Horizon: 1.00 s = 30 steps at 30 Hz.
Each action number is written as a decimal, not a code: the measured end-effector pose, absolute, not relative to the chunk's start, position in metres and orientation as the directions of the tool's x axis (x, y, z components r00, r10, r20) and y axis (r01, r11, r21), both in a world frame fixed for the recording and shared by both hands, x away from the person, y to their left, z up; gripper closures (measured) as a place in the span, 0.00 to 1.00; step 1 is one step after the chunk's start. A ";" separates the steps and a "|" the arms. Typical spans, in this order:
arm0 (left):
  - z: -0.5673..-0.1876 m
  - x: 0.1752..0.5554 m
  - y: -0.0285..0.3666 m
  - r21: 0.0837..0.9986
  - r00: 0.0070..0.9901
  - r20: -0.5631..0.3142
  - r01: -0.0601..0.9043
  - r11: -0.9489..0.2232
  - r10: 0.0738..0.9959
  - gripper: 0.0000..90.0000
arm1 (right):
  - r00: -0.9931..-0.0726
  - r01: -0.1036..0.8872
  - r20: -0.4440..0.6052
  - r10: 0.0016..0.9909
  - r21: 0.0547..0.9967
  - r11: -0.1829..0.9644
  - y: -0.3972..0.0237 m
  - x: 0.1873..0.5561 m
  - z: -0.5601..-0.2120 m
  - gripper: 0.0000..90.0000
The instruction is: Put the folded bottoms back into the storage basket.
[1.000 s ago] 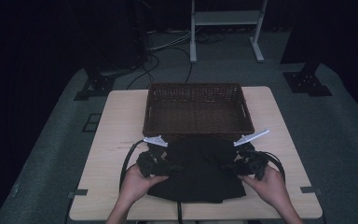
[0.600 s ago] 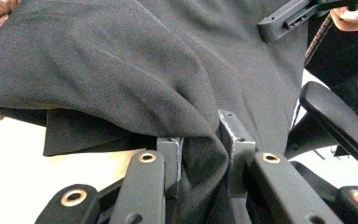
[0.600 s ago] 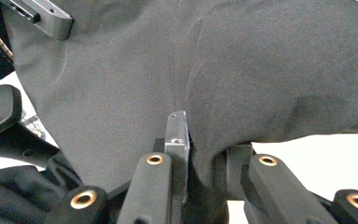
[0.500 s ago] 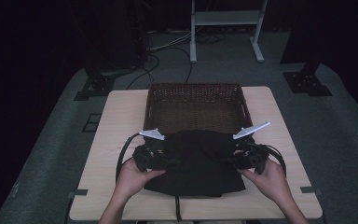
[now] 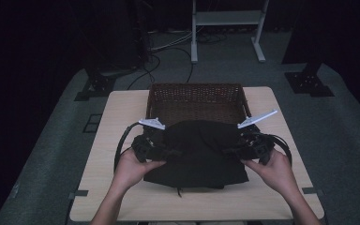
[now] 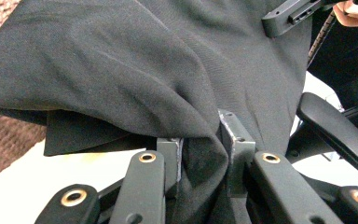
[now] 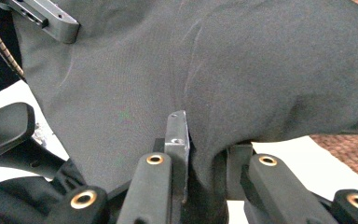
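My 2 grippers are clamped on the black cloth [image 5: 199, 152]: left gripper [image 6: 200, 154] on its left side, right gripper [image 7: 205, 158] on its right. Cloth spans table [image 5: 122, 112], far edge overlapping wicker basket [image 5: 197, 101].

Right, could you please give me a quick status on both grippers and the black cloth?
Left gripper and right gripper both shut on the black fabric garment. Garment lifted at both sides, near edge on the wooden table. Brown wicker basket just beyond.

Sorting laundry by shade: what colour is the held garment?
Black garment, clearest in the left gripper view.
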<state>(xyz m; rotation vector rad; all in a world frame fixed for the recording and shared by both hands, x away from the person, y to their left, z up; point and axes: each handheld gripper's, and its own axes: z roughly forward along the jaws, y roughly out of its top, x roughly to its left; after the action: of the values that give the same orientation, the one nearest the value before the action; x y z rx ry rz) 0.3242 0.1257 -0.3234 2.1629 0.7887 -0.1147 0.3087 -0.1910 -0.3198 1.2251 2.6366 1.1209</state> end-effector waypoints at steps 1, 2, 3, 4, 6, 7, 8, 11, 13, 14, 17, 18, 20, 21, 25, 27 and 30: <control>-0.321 0.326 0.125 0.668 0.801 -0.329 0.572 -0.476 0.501 0.81 | -0.691 0.652 0.253 0.677 0.622 0.433 -0.191 0.310 -0.315 0.84; -0.319 0.327 0.125 0.666 0.801 -0.328 0.572 -0.479 0.501 0.81 | -0.691 0.652 0.253 0.677 0.622 0.433 -0.191 0.310 -0.315 0.84; -0.318 0.329 0.125 0.668 0.801 -0.328 0.571 -0.477 0.501 0.81 | -0.693 0.649 0.250 0.676 0.624 0.434 -0.191 0.311 -0.313 0.84; -0.316 0.331 0.125 0.669 0.801 -0.328 0.571 -0.477 0.500 0.81 | -0.693 0.648 0.247 0.677 0.625 0.435 -0.191 0.313 -0.311 0.84; -0.312 0.334 0.125 0.664 0.804 -0.323 0.568 -0.486 0.499 0.81 | -0.692 0.647 0.244 0.680 0.628 0.433 -0.191 0.316 -0.307 0.84; -0.308 0.337 0.124 0.664 0.807 -0.314 0.563 -0.492 0.500 0.81 | -0.691 0.647 0.246 0.679 0.629 0.431 -0.191 0.318 -0.304 0.84; -0.308 0.337 0.124 0.664 0.807 -0.314 0.563 -0.492 0.500 0.81 | -0.691 0.647 0.246 0.679 0.629 0.431 -0.191 0.318 -0.304 0.84; -0.299 0.342 0.124 0.664 0.808 -0.305 0.560 -0.496 0.504 0.81 | -0.691 0.645 0.247 0.679 0.635 0.425 -0.191 0.324 -0.298 0.85; -0.295 0.346 0.124 0.661 0.808 -0.306 0.561 -0.498 0.504 0.81 | -0.690 0.645 0.247 0.680 0.637 0.423 -0.191 0.327 -0.294 0.85; -0.295 0.346 0.124 0.661 0.808 -0.306 0.561 -0.498 0.504 0.81 | -0.690 0.645 0.247 0.680 0.637 0.423 -0.191 0.327 -0.294 0.85; -0.290 0.351 0.125 0.656 0.805 -0.309 0.566 -0.499 0.506 0.81 | -0.691 0.645 0.251 0.678 0.637 0.422 -0.190 0.331 -0.289 0.84; -0.289 0.353 0.125 0.653 0.805 -0.310 0.567 -0.501 0.506 0.81 | -0.690 0.647 0.254 0.678 0.636 0.421 -0.190 0.333 -0.287 0.84; -0.287 0.356 0.125 0.648 0.801 -0.311 0.573 -0.502 0.512 0.81 | -0.690 0.647 0.252 0.678 0.635 0.423 -0.189 0.339 -0.281 0.84; -0.284 0.360 0.125 0.645 0.798 -0.311 0.576 -0.501 0.517 0.81 | -0.691 0.645 0.249 0.678 0.635 0.425 -0.189 0.341 -0.278 0.85; -0.277 0.367 0.127 0.647 0.795 -0.311 0.579 -0.497 0.521 0.81 | -0.691 0.646 0.255 0.676 0.637 0.421 -0.188 0.349 -0.271 0.85; -0.275 0.368 0.126 0.644 0.795 -0.308 0.579 -0.500 0.524 0.81 | -0.689 0.649 0.253 0.679 0.634 0.422 -0.187 0.354 -0.268 0.85; -0.270 0.374 0.127 0.643 0.790 -0.307 0.583 -0.496 0.531 0.81 | -0.690 0.646 0.248 0.680 0.635 0.424 -0.185 0.357 -0.265 0.85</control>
<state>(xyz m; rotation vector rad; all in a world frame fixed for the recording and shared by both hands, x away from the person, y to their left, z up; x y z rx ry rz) 0.3740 0.1267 -0.2702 2.2015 0.8214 -0.0867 0.3571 -0.1849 -0.2646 1.2170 2.6113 1.1307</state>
